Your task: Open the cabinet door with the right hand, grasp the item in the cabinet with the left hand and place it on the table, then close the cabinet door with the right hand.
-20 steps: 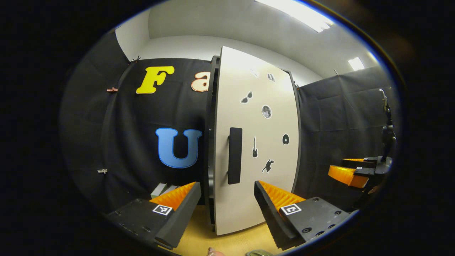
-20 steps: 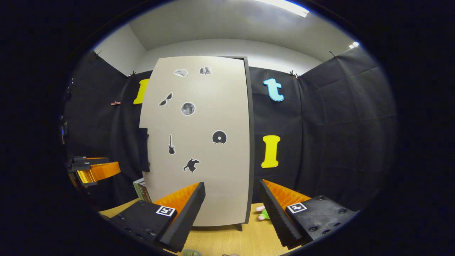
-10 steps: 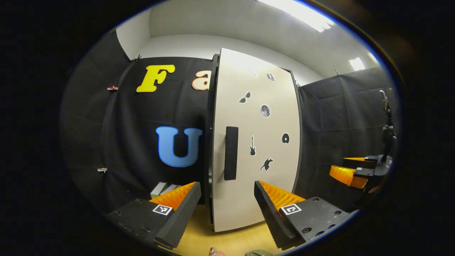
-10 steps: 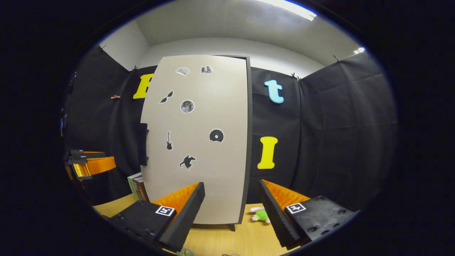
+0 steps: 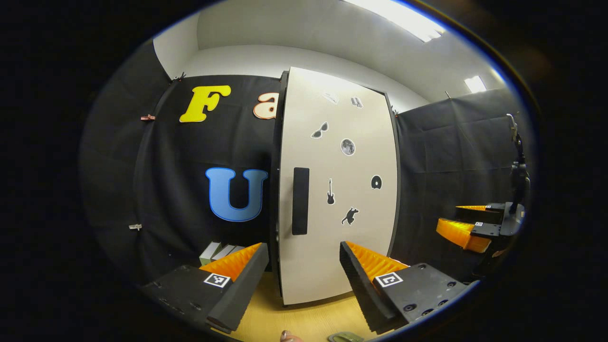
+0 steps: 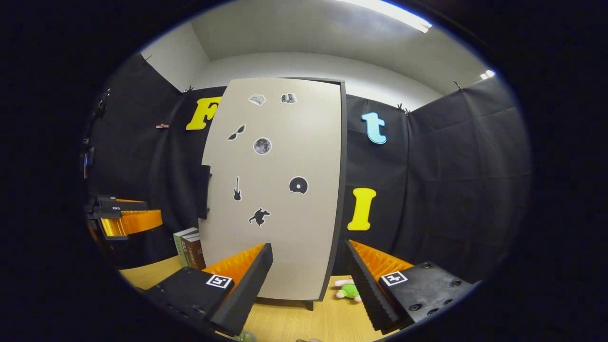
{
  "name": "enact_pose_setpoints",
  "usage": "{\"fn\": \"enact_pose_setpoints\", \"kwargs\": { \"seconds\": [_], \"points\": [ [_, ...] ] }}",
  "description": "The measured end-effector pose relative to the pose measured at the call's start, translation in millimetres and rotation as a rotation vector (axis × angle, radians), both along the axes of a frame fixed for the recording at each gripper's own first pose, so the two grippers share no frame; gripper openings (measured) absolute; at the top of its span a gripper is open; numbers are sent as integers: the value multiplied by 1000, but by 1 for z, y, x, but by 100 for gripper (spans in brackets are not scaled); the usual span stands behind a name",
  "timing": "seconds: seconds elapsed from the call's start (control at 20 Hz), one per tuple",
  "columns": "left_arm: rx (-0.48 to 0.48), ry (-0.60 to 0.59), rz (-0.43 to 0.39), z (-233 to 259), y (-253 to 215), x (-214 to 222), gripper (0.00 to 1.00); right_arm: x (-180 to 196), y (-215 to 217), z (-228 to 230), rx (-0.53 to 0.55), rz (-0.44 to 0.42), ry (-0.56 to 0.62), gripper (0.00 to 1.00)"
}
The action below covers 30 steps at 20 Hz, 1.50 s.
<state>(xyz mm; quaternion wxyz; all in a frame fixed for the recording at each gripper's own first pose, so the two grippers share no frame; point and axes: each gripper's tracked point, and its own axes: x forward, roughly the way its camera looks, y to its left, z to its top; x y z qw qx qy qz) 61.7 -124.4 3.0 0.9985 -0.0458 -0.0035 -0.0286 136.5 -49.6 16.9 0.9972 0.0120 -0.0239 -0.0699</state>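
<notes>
Cabinet door (image 6: 280,190), shut, handle (image 5: 300,201) untouched; right gripper (image 6: 308,280) and left gripper (image 5: 304,280), jaws apart and empty, face it, presumably ready for opening.

A staged recording booth is shown: black cloth (image 6: 441,190) is clipped up as walls around a cabinet (image 6: 280,190) on a wooden desk (image 6: 304,323), with books (image 6: 190,247) beside it, under ceiling strip lights (image 5: 399,19).
</notes>
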Motion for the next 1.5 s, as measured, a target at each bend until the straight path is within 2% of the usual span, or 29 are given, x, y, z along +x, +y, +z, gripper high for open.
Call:
{"fn": "enact_pose_setpoints", "kwargs": {
  "seconds": [0.25,1.5],
  "points": [
    [-25,13,-2,-6,0,0,95,-2,2,-1,2,4,9,97],
    [-30,25,-4,-12,0,-5,95,-7,8,3,-7,14,16,97]
  ]
}}
